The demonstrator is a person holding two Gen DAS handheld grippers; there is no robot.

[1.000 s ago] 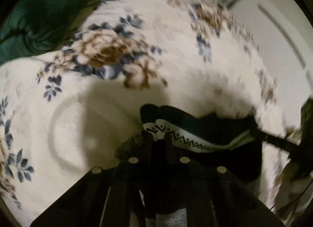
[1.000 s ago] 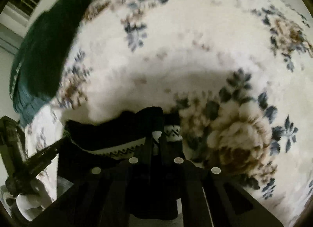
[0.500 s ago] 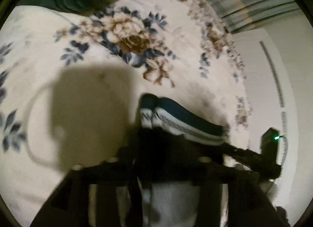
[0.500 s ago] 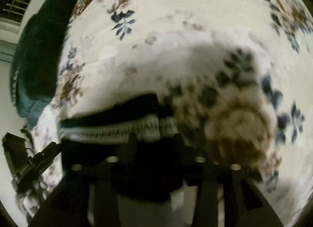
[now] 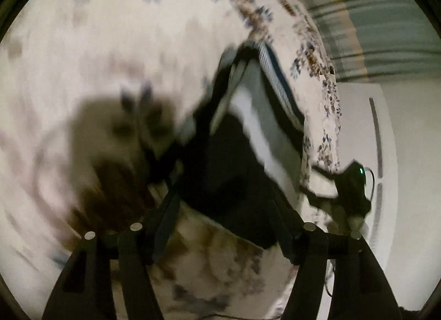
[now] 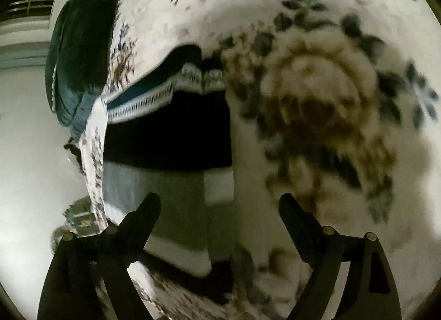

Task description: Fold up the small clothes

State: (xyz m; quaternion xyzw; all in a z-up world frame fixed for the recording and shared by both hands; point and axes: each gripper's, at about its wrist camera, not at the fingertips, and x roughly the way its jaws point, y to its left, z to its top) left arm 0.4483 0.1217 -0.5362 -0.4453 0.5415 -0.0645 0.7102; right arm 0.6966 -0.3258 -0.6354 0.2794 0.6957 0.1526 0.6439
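The floral blanket [image 6: 317,99], white plush with brown roses and blue leaves, is covering the bed and filling most of both wrist views. A dark green pillow [image 6: 80,52] is lying at the far edge of the blanket, at the upper left in the right wrist view and at the top in the left wrist view.

The small garment [image 6: 171,127], black with a white patterned band, a teal stripe and grey and white panels, is lying flat on the blanket close to the bed's edge. In the right wrist view its patterned band is sitting at the far end and its grey panel is lying nearest the camera. In the left wrist view the garment [image 5: 228,160] is appearing blurred.

The right claw [image 6: 220,204] is standing wide, with nothing between its fingers, over the near grey part of the garment. The left claw [image 5: 226,204] is also standing wide; its fingers are flanking the garment's black part without gripping it. The right claw's body, with a green light, is showing at the right of the left wrist view.
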